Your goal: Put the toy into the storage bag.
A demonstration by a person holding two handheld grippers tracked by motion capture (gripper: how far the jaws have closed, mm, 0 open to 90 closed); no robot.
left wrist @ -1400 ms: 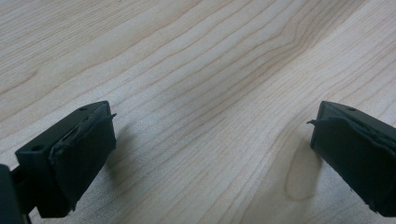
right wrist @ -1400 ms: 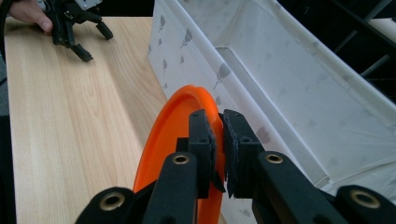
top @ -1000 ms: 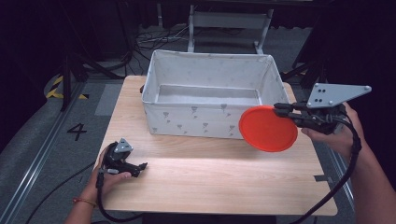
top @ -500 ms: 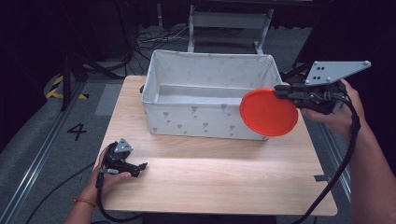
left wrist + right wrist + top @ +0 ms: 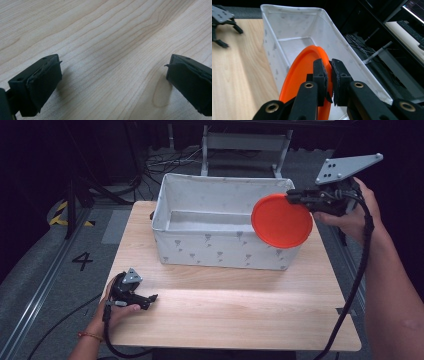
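Right gripper (image 5: 292,197) is held up at the bin's near right corner, its jaws pinched tight on the rim of an orange plate (image 5: 281,221). In the right gripper view (image 5: 329,72) the plate (image 5: 302,72) stands on edge, hanging partly over the bin's open top and partly in front of its near wall.

By size: the table (image 5: 240,305) is pale wood, with a dark tape mark near its right edge. On its far half stands the bin (image 5: 220,247), white fabric printed with small grey marks too small to read; its floor looks bare where it shows. On the grey floor left of the table a black "4" (image 5: 82,261) is painted.

Left gripper (image 5: 148,299) rests in a hand on the table's near left part, well apart from the bin; in its own view the jaws stand wide apart over bare wood (image 5: 112,50), gripping nothing.
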